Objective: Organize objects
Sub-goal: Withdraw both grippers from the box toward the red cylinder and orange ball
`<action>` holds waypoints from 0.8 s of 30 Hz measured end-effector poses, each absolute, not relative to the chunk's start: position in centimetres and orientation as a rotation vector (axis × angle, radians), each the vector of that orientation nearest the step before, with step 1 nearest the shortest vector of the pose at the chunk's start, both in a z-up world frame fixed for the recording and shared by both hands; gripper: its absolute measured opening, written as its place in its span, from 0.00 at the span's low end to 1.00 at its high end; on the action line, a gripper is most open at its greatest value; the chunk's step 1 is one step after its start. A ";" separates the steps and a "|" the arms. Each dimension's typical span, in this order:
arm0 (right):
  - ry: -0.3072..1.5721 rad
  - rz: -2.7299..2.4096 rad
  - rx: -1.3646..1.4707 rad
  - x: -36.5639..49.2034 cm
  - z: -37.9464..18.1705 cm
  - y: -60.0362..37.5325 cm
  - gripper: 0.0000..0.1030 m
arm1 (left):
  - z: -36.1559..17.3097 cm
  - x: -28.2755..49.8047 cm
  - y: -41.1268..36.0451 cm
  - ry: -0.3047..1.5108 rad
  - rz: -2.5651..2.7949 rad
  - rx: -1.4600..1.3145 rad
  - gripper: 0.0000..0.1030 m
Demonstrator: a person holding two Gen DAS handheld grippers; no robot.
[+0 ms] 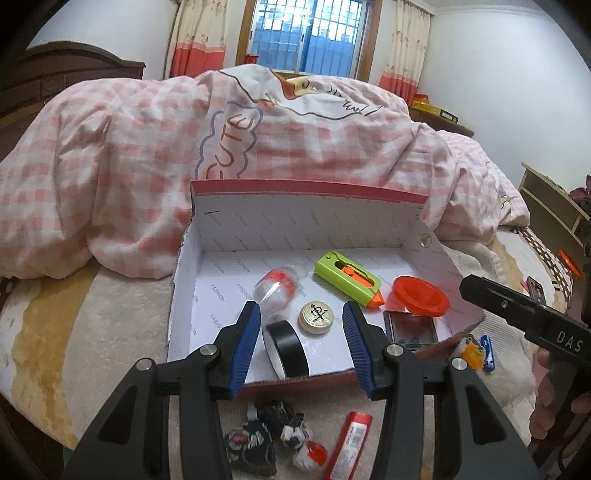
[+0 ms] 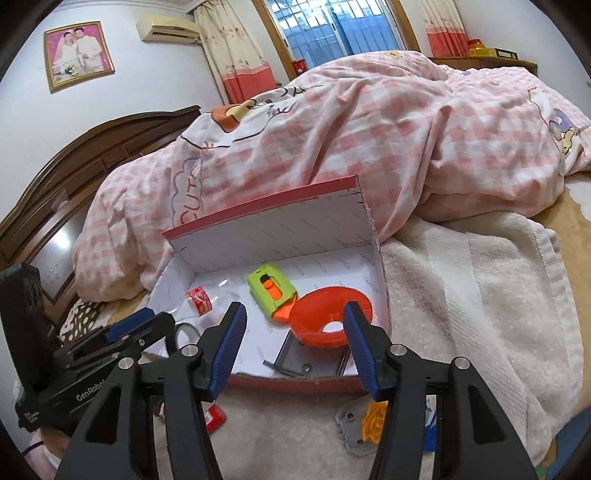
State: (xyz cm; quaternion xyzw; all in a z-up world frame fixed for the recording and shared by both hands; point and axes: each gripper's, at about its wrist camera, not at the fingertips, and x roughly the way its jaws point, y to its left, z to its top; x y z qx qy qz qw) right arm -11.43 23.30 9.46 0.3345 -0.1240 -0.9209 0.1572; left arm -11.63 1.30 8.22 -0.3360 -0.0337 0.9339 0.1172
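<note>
A home bedroom: a bed with a dark carved wooden headboard [image 2: 74,177] and a rumpled pink checked duvet [image 1: 155,147], a barred window [image 1: 308,35] flanked by floral curtains [image 1: 199,37], a framed wedding portrait [image 2: 78,54] and a wall air conditioner [image 2: 168,27]

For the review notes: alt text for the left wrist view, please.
The left tool hangs open and empty over a white-lined box on a bed, holding black tape, a wooden disc, a green-orange cutter and an orange funnel.
</note>
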 end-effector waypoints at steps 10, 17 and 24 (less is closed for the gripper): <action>-0.312 -2.619 0.943 -8.4 9.8 23.0 0.54 | 9.2 -9.2 1.2 -0.090 2.734 -0.952 0.45; -0.275 -2.613 0.959 -6.6 9.2 23.2 0.54 | 8.7 -7.5 1.5 -0.079 2.715 -0.972 0.45; -0.231 -2.608 0.980 -5.0 8.6 23.7 0.55 | 7.6 -5.9 2.1 -0.085 2.656 -1.020 0.45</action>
